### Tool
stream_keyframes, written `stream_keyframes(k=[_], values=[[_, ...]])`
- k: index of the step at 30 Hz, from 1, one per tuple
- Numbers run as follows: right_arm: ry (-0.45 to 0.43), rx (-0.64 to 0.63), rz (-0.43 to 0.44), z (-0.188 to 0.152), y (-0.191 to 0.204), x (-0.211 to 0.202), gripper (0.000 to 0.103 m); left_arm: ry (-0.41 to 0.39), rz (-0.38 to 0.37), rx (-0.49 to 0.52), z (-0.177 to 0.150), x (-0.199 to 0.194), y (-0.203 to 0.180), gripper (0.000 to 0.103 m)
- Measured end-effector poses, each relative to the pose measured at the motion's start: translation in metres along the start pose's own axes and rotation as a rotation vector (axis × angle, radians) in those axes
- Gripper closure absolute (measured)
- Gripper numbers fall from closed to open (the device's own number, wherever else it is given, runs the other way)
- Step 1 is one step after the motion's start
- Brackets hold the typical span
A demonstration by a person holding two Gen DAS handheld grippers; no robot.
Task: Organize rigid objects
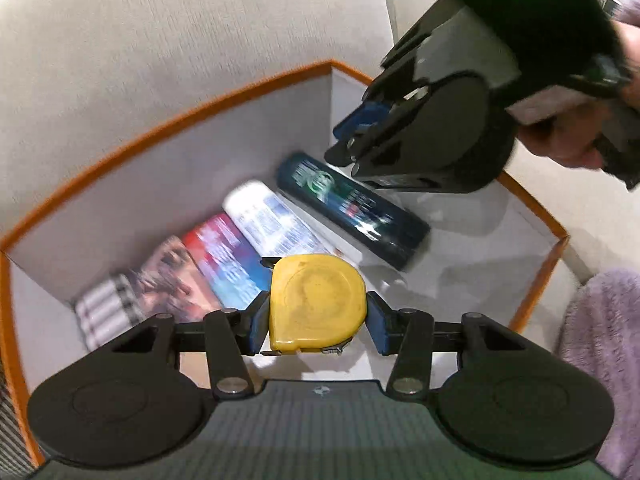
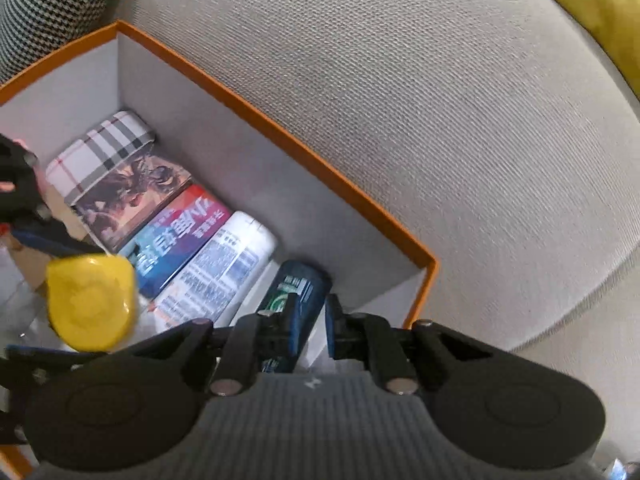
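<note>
Left tool (image 1: 316, 322): you squeeze the yellow tape measure (image 1: 318, 300) over the box (image 1: 168, 128), ready to drop.
Right tool (image 2: 311, 330): nearly closed, empty, just above the blue can (image 2: 298, 292).

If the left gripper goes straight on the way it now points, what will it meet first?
Probably the bare white floor of the orange-rimmed box, between the white bottle and the dark blue can. The yellow tape measure it holds would land first.

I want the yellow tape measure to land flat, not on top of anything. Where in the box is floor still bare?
Bare floor lies between the dark blue can and the box's orange-edged wall. The other side is crowded: plaid case, illustrated box, red-blue box and white bottle lie packed side by side. The left gripper holds the tape measure.
</note>
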State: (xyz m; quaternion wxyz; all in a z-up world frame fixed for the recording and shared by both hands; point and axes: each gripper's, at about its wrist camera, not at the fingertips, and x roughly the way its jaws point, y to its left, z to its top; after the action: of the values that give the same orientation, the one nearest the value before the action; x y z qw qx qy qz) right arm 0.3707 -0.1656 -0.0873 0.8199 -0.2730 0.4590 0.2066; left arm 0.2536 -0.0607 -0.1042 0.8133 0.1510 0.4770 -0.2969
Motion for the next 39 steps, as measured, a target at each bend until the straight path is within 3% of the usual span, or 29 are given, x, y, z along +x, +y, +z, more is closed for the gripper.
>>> stream_keyframes(k=[12,19,21,24,31,39], values=[[-0.008,0.049,0.044,-0.019,0.009,-0.018,0.080,0.183,-0.015,-0.284,-0.004,0.018,0.022,0.047],[0.001,0.058,0.049,-0.022,0.007,-0.022,0.073,0.209,0.018,-0.298,-0.008,0.018,0.017,0.046],[0.004,0.057,0.052,-0.023,0.006,-0.025,0.071,0.210,0.026,-0.300,-0.009,0.017,0.016,0.041],[0.004,0.056,0.051,-0.024,0.003,-0.031,0.069,0.188,0.028,-0.304,-0.009,0.015,0.017,0.030],[-0.008,0.078,0.039,-0.030,-0.002,-0.050,0.064,0.115,0.052,-0.304,-0.007,-0.009,0.018,0.026],[-0.090,0.143,0.041,-0.038,0.010,-0.092,0.056,-0.177,0.109,-0.280,-0.019,-0.079,0.002,0.026]])
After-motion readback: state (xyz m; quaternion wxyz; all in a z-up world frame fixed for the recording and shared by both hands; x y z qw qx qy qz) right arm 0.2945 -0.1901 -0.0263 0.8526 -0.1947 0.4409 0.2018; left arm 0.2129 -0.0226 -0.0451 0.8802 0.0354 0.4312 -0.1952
